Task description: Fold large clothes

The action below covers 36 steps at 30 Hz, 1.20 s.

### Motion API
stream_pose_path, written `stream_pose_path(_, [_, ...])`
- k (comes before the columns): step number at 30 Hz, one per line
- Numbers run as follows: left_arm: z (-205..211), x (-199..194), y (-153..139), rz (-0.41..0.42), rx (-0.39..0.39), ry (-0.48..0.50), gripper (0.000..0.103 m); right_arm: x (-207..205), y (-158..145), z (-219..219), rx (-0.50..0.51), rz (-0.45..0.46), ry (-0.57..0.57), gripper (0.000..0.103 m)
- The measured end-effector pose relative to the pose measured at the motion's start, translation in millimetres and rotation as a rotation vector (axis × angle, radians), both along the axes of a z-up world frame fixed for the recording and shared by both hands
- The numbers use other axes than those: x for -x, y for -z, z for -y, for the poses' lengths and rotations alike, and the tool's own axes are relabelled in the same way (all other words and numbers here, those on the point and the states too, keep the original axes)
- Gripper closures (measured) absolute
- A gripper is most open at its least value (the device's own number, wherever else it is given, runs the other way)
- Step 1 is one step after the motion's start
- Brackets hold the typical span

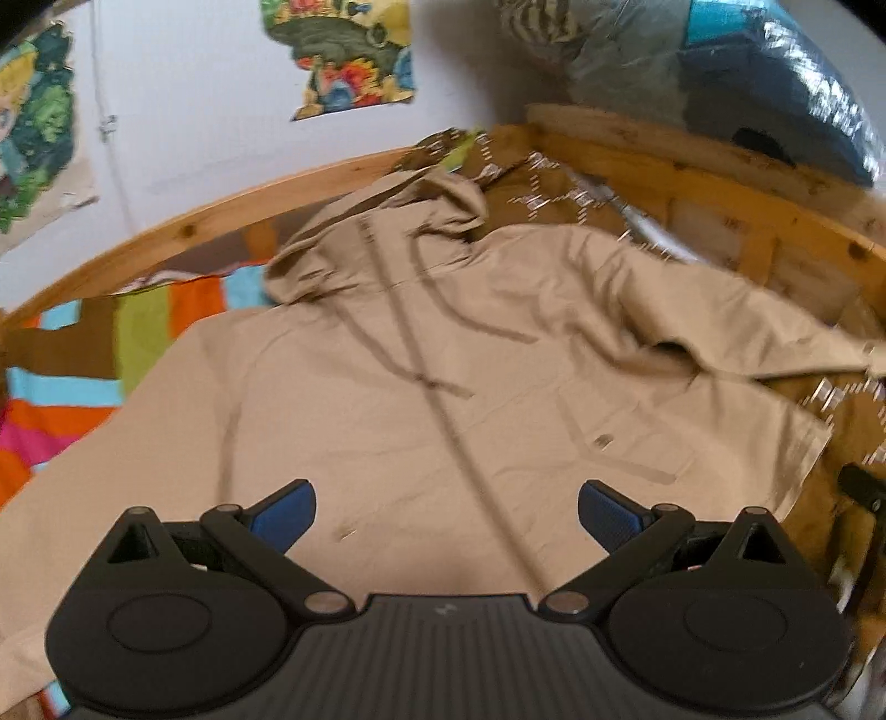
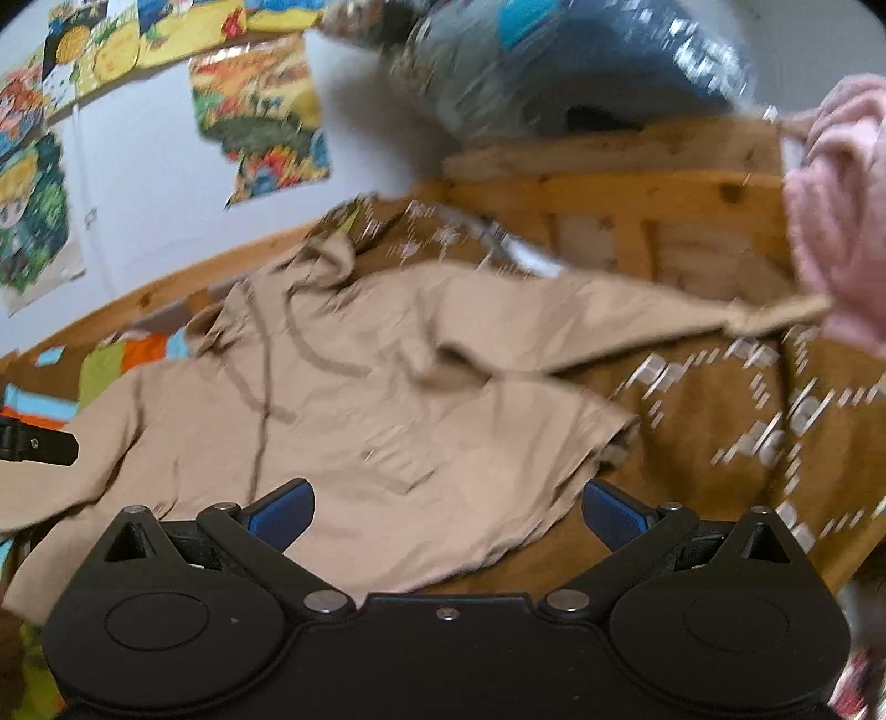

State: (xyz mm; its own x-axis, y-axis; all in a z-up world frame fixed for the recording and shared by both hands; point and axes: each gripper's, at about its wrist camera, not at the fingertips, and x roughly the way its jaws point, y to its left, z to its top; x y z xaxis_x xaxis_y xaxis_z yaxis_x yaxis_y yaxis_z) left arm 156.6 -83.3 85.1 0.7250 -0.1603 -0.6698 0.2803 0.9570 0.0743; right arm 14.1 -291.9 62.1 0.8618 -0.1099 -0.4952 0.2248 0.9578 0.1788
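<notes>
A large beige hooded jacket point(image 1: 432, 376) lies spread front-up on the bed, hood toward the wall, a dark zipper line down its middle. Its right sleeve point(image 1: 720, 310) stretches toward the wooden bed end. My left gripper point(image 1: 446, 518) is open and empty, hovering over the jacket's lower middle. In the right wrist view the jacket point(image 2: 343, 399) lies left of centre with its sleeve point(image 2: 637, 315) stretched right. My right gripper point(image 2: 448, 515) is open and empty above the jacket's lower right hem. The other gripper's black edge point(image 2: 39, 443) shows at the far left.
A brown patterned blanket point(image 2: 747, 421) and a striped colourful cover point(image 1: 83, 354) lie under the jacket. A wooden bed frame point(image 1: 692, 183) runs behind. Bagged bedding point(image 1: 747, 77) sits on the frame. A pink fluffy garment point(image 2: 841, 210) hangs at right. Posters point(image 1: 349, 50) hang on the wall.
</notes>
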Motion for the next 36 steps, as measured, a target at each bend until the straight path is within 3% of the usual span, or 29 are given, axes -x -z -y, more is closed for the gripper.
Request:
stream_pose_path(7, [33.7, -34.9, 37.1, -0.003, 0.115, 0.082, 0.001, -15.8, -26.1, 77.5, 0.091, 0.053, 0.142, 0.001])
stream_pose_path(9, [38.9, -42.2, 49.3, -0.028, 0.132, 0.104, 0.001, -22.4, -28.6, 108.4, 0.086, 0.049, 0.21, 0.005])
stream_pose_path(14, [39.1, -58.4, 63.1, -0.045, 0.107, 0.149, 0.001, -46.2, -18.6, 178.7, -0.128, -0.001, 0.421, 0.014])
stream_pose_path(19, [18.9, -69.8, 61.4, -0.048, 0.146, 0.131, 0.001, -77.1, -1.1, 211.9, -0.238, -0.034, 0.586, 0.025])
stream_pose_path(22, [8.2, -70.3, 56.2, -0.034, 0.143, 0.124, 0.001, -90.4, 4.2, 218.3, -0.226, -0.036, 0.69, 0.046])
stream_pose_path(24, [1.2, -72.3, 50.4, -0.035, 0.147, 0.123, 0.001, -95.8, 7.7, 217.2, -0.208, -0.029, 0.745, 0.069])
stream_pose_path(26, [-7.1, -74.4, 42.0, -0.039, 0.18, 0.123, 0.001, -97.9, 8.6, 211.3, -0.189, 0.004, 0.79, 0.08])
stream_pose_path(29, [-25.2, -80.5, 27.1, -0.045, 0.293, 0.137, 0.003, -106.3, -0.4, 190.9, -0.074, 0.08, 0.743, 0.094])
stream_pose_path(36, [-73.0, -101.1, -3.1, -0.046, 0.616, 0.132, 0.004, -135.0, -45.9, 100.6, 0.272, 0.309, 0.301, 0.096])
